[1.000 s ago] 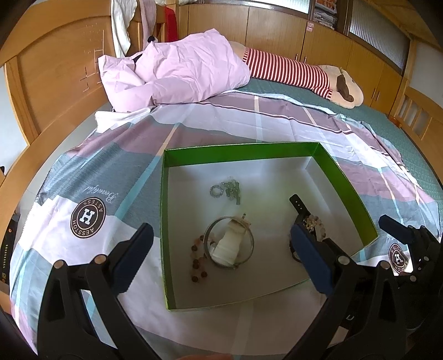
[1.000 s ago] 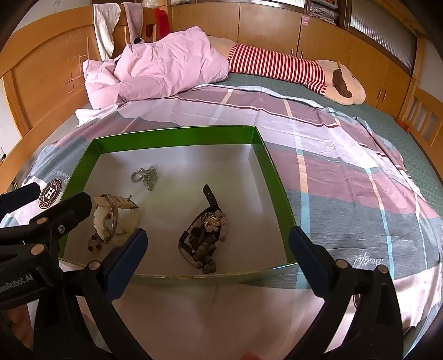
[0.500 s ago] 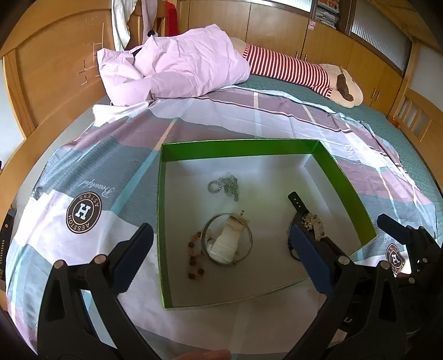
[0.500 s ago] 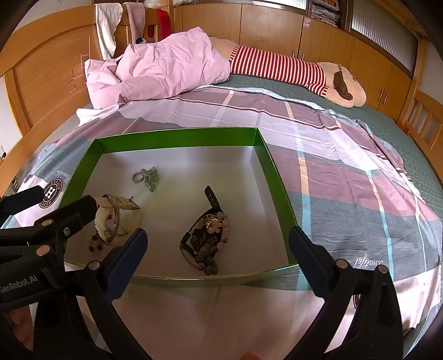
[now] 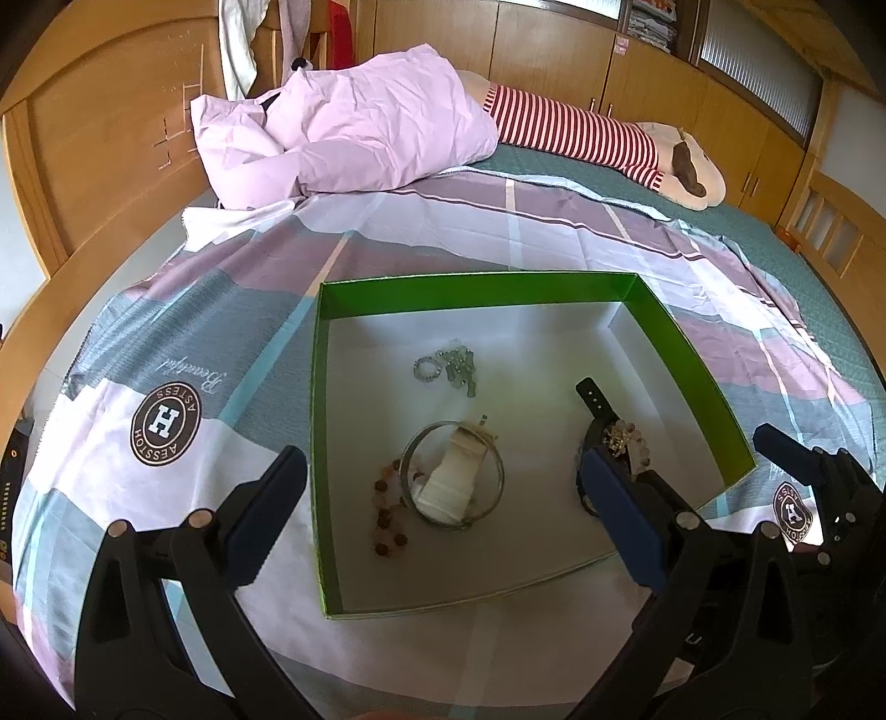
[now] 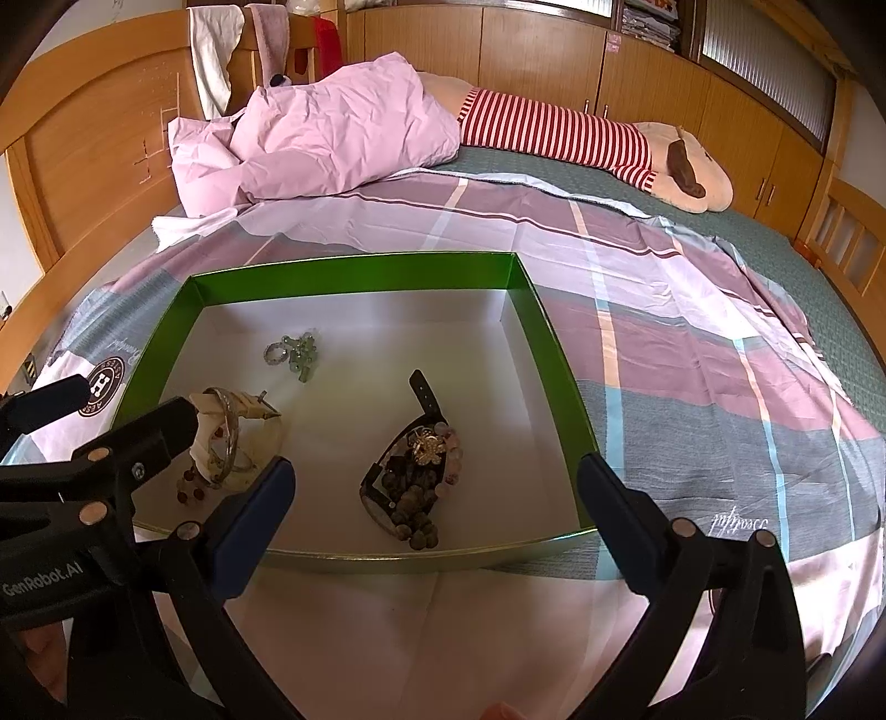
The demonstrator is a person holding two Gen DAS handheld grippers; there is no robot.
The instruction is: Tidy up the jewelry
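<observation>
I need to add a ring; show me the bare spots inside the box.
In the green box, the floor is bare along the far wall and the right wall. The near left, around the bangle, and the middle, around the bead pile, are crowded.

Under my work: a checked bedsheet [image 6: 692, 354] in purple, grey and white, with round "H" logo patches [image 5: 165, 425].
Far left: a crumpled pink duvet [image 5: 354, 122], heaped by the wooden headboard [image 5: 99, 149].
Behind it: a plush toy [image 6: 581, 138] in red and white stripes, lying lengthwise.
Back wall: wooden cabinets [image 6: 531, 50].
Over the headboard: hanging clothes [image 6: 213, 55].
</observation>
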